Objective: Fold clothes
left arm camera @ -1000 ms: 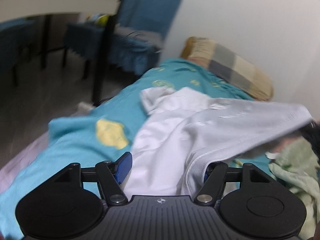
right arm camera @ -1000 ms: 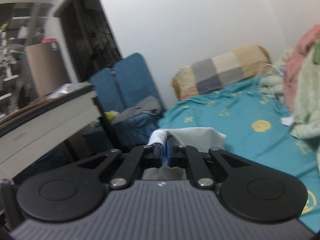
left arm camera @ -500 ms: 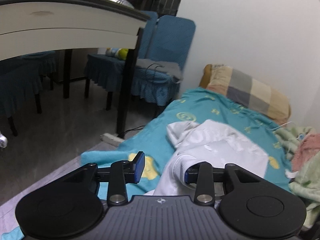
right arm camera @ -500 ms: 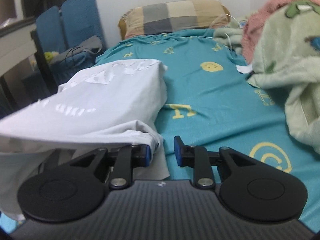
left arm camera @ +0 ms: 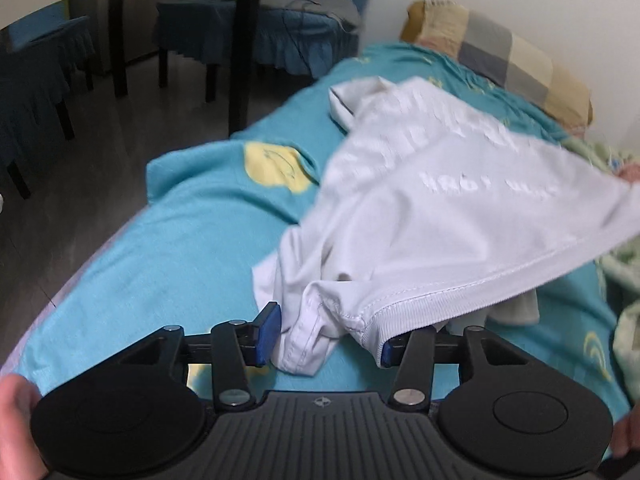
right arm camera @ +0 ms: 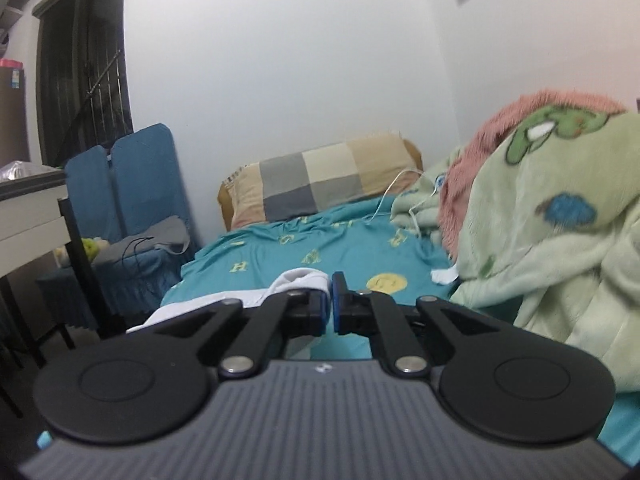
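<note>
Low in the left wrist view the left tool (left arm camera: 326, 334) stands wide open, its blue pads on either side of a bunched white hem but not pinching it. The shirt (left arm camera: 432, 200) starts right there at the bottom centre, one ribbed edge lifted and stretched off toward the right edge of the frame, the rest sagging in loose folds onto the bed (left arm camera: 172, 256). Low in the right wrist view the right tool (right arm camera: 331, 309) has its pads nearly together, a white fold bulging just left of them; I cannot tell whether cloth is actually caught. To my eye the folding has barely begun: the shirt is crumpled, half in the air, with no clean crease yet, so spreading, folding and smoothing all remain. It looks thin, soft and limp, white with faint raised lettering blurred across its middle. Further back, in the upper right, a checked pillow (left arm camera: 504, 52) lies against the wall.
</note>
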A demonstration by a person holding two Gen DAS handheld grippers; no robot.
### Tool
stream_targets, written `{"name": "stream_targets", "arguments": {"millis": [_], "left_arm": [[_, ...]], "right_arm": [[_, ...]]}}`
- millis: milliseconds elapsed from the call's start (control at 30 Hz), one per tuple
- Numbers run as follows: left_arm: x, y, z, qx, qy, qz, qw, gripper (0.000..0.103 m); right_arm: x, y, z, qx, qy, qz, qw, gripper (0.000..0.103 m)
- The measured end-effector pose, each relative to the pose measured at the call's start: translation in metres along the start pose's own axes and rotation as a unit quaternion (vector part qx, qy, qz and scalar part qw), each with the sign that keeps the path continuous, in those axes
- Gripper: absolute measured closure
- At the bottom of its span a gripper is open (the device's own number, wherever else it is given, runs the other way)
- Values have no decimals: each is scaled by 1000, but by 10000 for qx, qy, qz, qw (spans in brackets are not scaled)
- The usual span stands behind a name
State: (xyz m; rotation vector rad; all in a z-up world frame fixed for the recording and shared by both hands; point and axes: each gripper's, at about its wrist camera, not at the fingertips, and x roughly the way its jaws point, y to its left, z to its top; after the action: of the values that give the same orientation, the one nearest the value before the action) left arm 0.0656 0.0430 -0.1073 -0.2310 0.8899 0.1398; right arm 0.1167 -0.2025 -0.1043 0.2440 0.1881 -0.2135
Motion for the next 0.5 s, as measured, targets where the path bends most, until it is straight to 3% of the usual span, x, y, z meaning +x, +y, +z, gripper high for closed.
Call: {"name": "stream_targets", "arguments": {"millis": [100, 300, 500], "left_arm": [[1, -4, -1, 21, -98, 16, 9999, 57], [1, 5, 20, -464, -366, -39, 9982, 84], [-35, 11, 58, -547, -1439, -79, 9880, 91]], "right_arm": [[6, -5, -4, -105, 90, -153, 9998, 97], [16, -8, -16, 7, 436, -187, 9989, 97], [-3, 8, -6, -168, 140, -113, 9997, 97]]}}
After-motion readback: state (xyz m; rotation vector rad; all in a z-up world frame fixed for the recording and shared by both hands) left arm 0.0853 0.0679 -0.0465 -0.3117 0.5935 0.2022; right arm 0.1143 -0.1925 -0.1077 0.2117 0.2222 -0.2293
